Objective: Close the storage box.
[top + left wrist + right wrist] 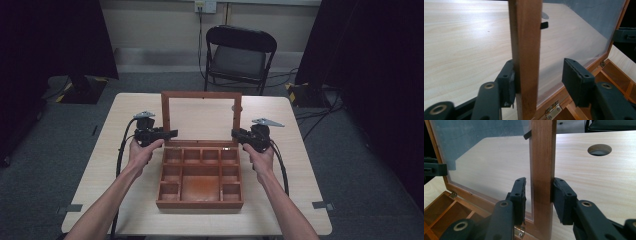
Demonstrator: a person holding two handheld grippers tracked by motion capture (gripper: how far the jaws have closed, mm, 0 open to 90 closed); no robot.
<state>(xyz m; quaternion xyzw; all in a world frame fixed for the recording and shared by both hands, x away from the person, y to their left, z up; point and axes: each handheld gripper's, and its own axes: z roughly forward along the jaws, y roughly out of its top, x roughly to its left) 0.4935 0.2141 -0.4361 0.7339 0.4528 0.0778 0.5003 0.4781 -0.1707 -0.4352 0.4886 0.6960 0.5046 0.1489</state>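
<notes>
Fingers of my left gripper [537, 82] straddle the lid's [525, 50] side rail in the left gripper view, one pad touching, the other clear and well open. My right gripper [539, 197] nearly clamps the opposite rail. From the high view, the wooden box [200, 175] sits mid-table [280, 210]; I judge its glazed lid light, stiff and fragile, so grip wood only.
</notes>
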